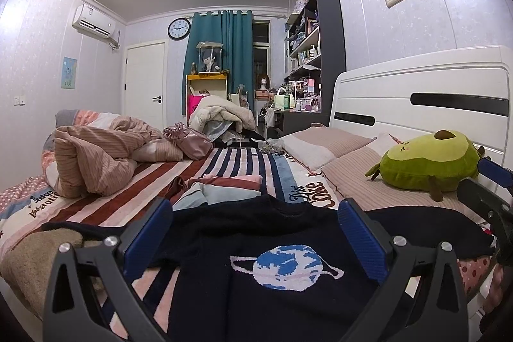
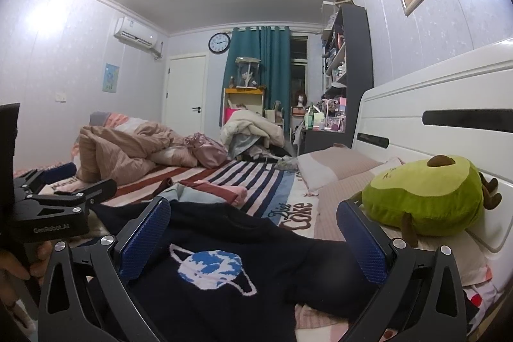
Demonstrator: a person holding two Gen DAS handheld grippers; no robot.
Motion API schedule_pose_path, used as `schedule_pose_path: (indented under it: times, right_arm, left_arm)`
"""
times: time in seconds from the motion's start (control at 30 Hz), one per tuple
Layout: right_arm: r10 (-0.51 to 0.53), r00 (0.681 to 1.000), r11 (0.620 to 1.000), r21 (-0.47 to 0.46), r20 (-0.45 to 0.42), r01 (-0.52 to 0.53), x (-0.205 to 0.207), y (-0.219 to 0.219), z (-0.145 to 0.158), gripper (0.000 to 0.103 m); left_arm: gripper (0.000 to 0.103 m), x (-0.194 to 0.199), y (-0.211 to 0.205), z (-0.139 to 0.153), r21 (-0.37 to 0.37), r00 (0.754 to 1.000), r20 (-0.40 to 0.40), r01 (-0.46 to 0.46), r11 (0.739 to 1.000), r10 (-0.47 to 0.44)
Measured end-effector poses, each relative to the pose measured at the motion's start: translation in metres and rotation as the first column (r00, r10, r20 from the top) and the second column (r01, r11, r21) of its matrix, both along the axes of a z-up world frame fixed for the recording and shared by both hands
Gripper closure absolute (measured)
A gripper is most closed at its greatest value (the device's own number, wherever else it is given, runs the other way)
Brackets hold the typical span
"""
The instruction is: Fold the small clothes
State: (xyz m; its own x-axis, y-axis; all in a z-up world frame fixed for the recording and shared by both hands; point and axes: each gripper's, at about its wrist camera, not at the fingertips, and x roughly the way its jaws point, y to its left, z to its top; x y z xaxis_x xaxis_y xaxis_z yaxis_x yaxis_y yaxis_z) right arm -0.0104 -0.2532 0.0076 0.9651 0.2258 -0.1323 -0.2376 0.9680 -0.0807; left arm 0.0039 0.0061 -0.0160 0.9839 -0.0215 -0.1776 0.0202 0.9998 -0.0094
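Note:
A dark navy sweater [image 1: 275, 294] with a blue planet print [image 1: 285, 266] lies spread on the bed, its neck toward the far side. It also shows in the right wrist view [image 2: 224, 284]. My left gripper [image 1: 256, 207] is open and empty, its blue pads either side of the sweater's upper part. My right gripper [image 2: 253, 207] is open and empty over the sweater's right side. The left gripper shows at the left edge of the right wrist view [image 2: 64, 194]. Folded clothes [image 1: 221, 186] in pink, red and light blue lie just beyond the sweater.
A green avocado plush [image 2: 423, 197] lies on the pillows [image 1: 346, 169] by the white headboard [image 1: 416, 98]. A crumpled striped duvet [image 1: 96, 153] and a pink bag [image 1: 189, 140] sit at the far left. A beige towel [image 1: 35, 258] lies near left.

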Motion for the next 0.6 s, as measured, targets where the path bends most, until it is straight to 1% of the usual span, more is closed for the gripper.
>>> schedule_pose_path:
  times: [0.6]
  right_arm:
    - [0.002,1.000,1.000,0.006,-0.004,-0.002,-0.0007,0.0030,-0.0010,0.000]
  left_arm:
    - [0.001,-0.0032,0.0007,0.0016,-0.001,1.000,-0.004,-0.005,1.000,0.005]
